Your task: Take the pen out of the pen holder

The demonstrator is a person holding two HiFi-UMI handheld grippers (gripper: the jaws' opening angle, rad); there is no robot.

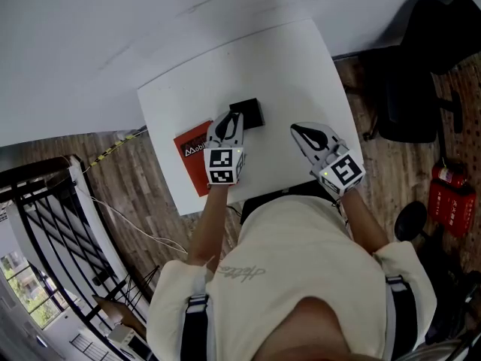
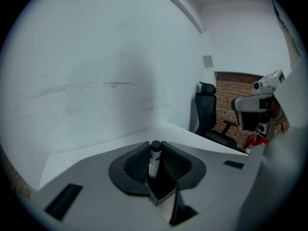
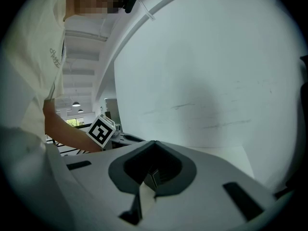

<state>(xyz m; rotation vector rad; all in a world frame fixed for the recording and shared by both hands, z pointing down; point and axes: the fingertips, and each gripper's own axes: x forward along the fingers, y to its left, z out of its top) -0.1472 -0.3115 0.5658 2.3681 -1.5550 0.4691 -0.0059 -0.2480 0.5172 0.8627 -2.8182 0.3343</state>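
Left gripper (image 1: 229, 119) is reaching over the black pen holder (image 1: 252, 113) at the far middle of the white table (image 1: 301, 74); its jaws are closing in from both sides on the pen (image 2: 154, 160), ribbed pads pressing against the white barrel just under the black cap. Pen is standing upright, lower end sitting inside the holder (image 2: 161, 192). Right gripper (image 1: 302, 131) is hovering over bare tabletop to the right, well apart from the holder, jaws lying together with nothing between them. A red book (image 1: 192, 156) is lying flat just left of the left gripper, one corner passing under it; nothing is blocking the holder from above. The table is standing against a plain white wall (image 1: 113, 36) on a wooden floor (image 1: 143, 201). A black office chair (image 1: 409, 74) is standing off the table's right corner, a red fire extinguisher (image 1: 449, 194) nearer on that side, a dark railing (image 1: 45, 224) running along the left. The left gripper view is showing a brick wall (image 2: 231, 100) behind the chair
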